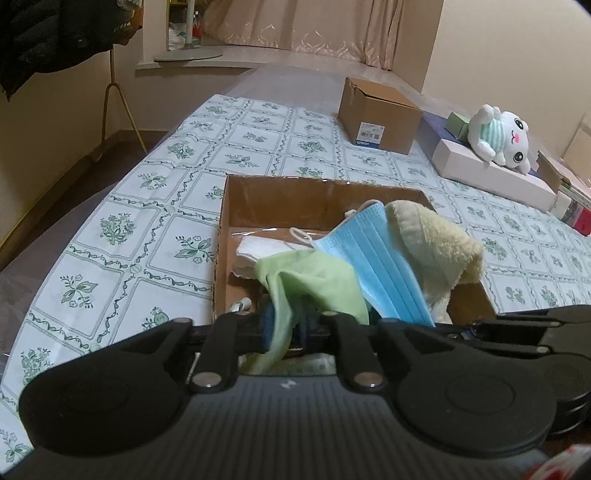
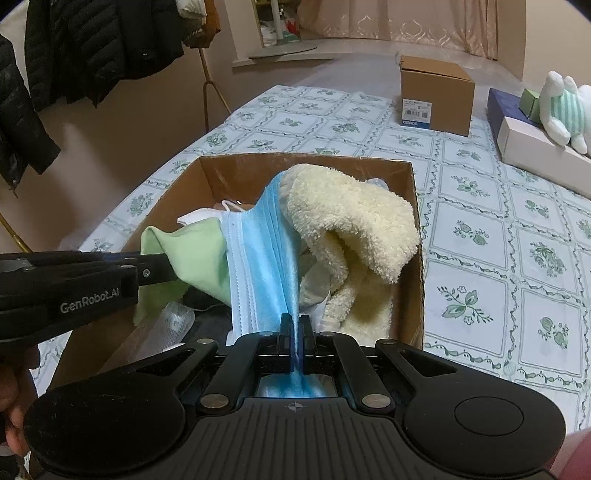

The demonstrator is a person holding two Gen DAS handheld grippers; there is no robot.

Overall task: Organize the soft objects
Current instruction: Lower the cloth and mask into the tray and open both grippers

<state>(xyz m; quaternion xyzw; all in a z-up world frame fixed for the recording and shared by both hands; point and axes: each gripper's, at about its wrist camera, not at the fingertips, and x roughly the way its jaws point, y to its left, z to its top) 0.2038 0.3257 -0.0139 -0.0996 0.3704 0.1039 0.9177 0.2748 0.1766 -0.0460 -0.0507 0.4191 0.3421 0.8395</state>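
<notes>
open cardboard box (image 2: pixel 406 177), near edge of table, on the green-and-white floral tablecloth (image 2: pixel 480 229); holds the soft items listed below.

blue face mask (image 2: pixel 266 258): pleated, standing up out of the box, lower end pinched tight between the fingers of the right gripper (image 2: pixel 294 332); white ear loop at its top; touches the green cloth on one side and the cream towel on the other.

green cloth (image 1: pixel 310 280): thin, draped over the box's near side; a fold runs down between the fingers of the left gripper (image 1: pixel 286 325), which stand slightly apart, narrow; the pads' contact with the cloth is not clear enough to call a grip.

cream towel (image 2: pixel 354 229): fluffy, bunched, humped above the box rim at the right side, leaning on the mask.

white item (image 1: pixel 251 254): flat, on the box floor behind the green cloth; kind cannot be told.

further out on the table: closed brown carton (image 1: pixel 380 110), labelled, well apart from the open box; white plush toy (image 1: pixel 498 136) in a striped green top, lying on a long pale box (image 1: pixel 491 177).

beyond the table: dark padded jackets (image 2: pixel 92 48) hanging at left; pale curtain (image 1: pixel 314 26) at the back.
</notes>
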